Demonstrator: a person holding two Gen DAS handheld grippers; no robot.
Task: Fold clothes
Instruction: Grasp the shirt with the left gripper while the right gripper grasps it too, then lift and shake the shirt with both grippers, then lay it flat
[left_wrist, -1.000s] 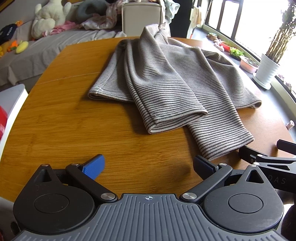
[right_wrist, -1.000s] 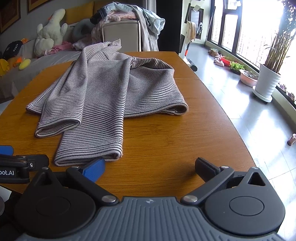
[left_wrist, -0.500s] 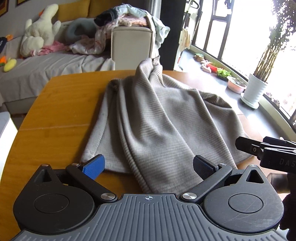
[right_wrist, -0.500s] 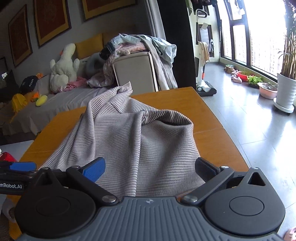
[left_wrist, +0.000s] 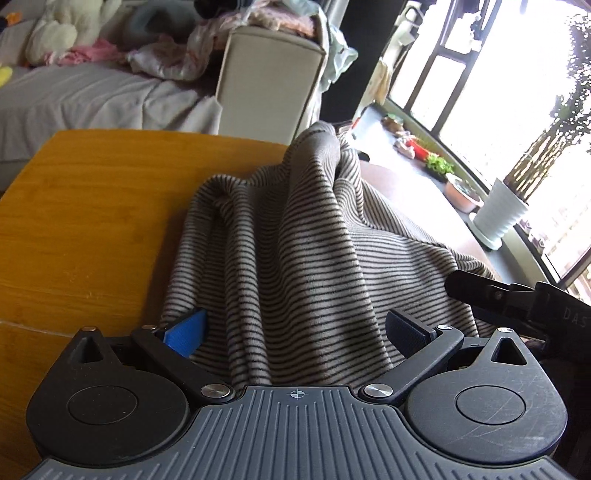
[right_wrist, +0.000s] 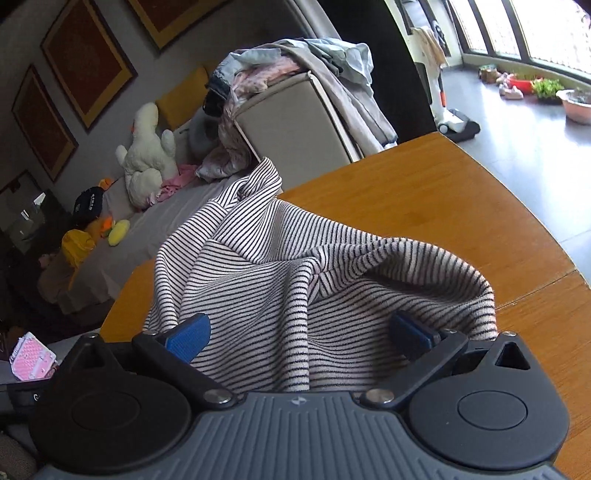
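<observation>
A grey garment with thin dark stripes (left_wrist: 303, 251) lies bunched on the wooden table (left_wrist: 85, 221). Its near edge reaches in between the fingers of my left gripper (left_wrist: 295, 330), whose jaws stand wide apart around the cloth. In the right wrist view the same garment (right_wrist: 280, 280) fills the gap of my right gripper (right_wrist: 299, 334), also wide apart, with a raised fold of cloth at the right fingertip (right_wrist: 410, 332). The right gripper's body shows at the right edge of the left wrist view (left_wrist: 517, 299).
Beyond the table stand a beige box piled with clothes (right_wrist: 295, 110), a grey couch with a white plush toy (right_wrist: 147, 155), and a white plant pot (left_wrist: 498, 218) by the windows. The table's right edge (right_wrist: 546, 236) drops to the floor.
Both grippers have moved forward and low onto the garment; its near edge now lies between the fingers of each. The cloth has bunched up and risen at the far side.
</observation>
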